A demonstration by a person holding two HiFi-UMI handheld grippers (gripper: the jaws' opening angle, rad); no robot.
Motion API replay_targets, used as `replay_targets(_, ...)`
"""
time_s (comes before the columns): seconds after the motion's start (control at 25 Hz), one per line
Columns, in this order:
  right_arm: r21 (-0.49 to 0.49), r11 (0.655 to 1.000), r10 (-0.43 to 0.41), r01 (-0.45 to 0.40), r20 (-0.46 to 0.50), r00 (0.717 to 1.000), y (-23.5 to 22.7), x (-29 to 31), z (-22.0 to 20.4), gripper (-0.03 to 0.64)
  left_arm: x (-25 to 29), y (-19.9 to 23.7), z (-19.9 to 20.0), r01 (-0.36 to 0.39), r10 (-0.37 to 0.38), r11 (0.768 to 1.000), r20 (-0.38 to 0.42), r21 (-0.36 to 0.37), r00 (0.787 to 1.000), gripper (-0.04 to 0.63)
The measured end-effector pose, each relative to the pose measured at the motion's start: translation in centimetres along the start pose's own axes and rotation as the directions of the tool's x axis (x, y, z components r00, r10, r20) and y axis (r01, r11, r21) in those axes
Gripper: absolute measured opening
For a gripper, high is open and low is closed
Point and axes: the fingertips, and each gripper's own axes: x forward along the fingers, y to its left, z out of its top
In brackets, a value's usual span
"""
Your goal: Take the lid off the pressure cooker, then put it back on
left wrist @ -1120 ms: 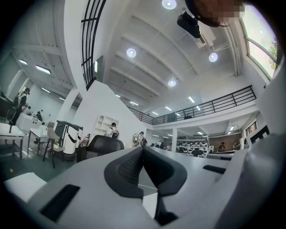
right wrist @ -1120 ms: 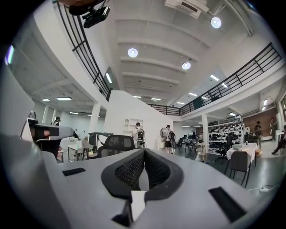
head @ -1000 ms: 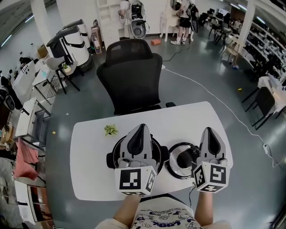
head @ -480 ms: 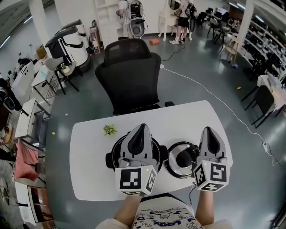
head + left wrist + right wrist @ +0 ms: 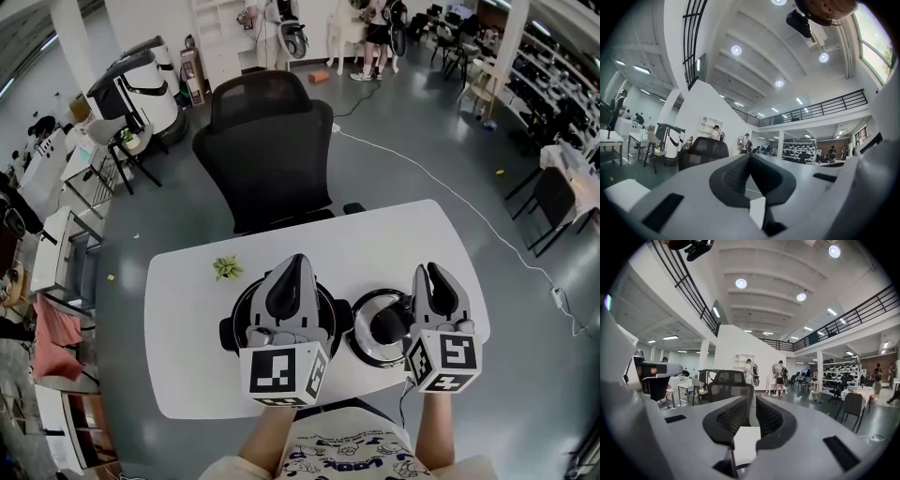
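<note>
our left gripper (image 5: 750,158) has its jaws pressed together on nothing. our right gripper (image 5: 751,404) has just been opening to a narrow gap, also empty. both point away from us, roughly level. the lid (image 5: 378,328) lies flat on the table (image 5: 187,309), knob up, below and just left of the right jaws. the pressure cooker (image 5: 242,305) stands upright beneath the left gripper, its side handles in line left to right.
</note>
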Motion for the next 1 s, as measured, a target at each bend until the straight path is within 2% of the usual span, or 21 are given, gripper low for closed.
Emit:
replay_targets(0.24,0.029,0.999,0.038,-0.036,-0.104,0.994,-0.2,1.2,-3.3,0.153,0.7,0.2,-1.2,0.003,-0.003,1.000,-0.030,0.006,1.000,0.014)
replay_targets(0.52,0.058,0.997,0.072,-0.059,-0.256,0.964,-0.7,2.4,-8.4,0.241,1.5,0.4,-2.7,0.010,-0.009,1.000,-0.066,0.007,0.998,0.014)
replay_targets(0.72,0.090,0.992,0.119,-0.092,-0.365,0.923,-0.6,2.9,-12.5,0.293,2.1,0.7,-3.6,0.009,-0.008,1.000,-0.098,0.002,0.995,0.014)
replay_targets(1.0,0.096,0.989,0.145,-0.111,-0.521,0.841,-0.2,3.0,-19.2,0.334,2.5,1.3,-5.2,0.009,-0.010,1.000,-0.133,-0.007,0.991,0.014)
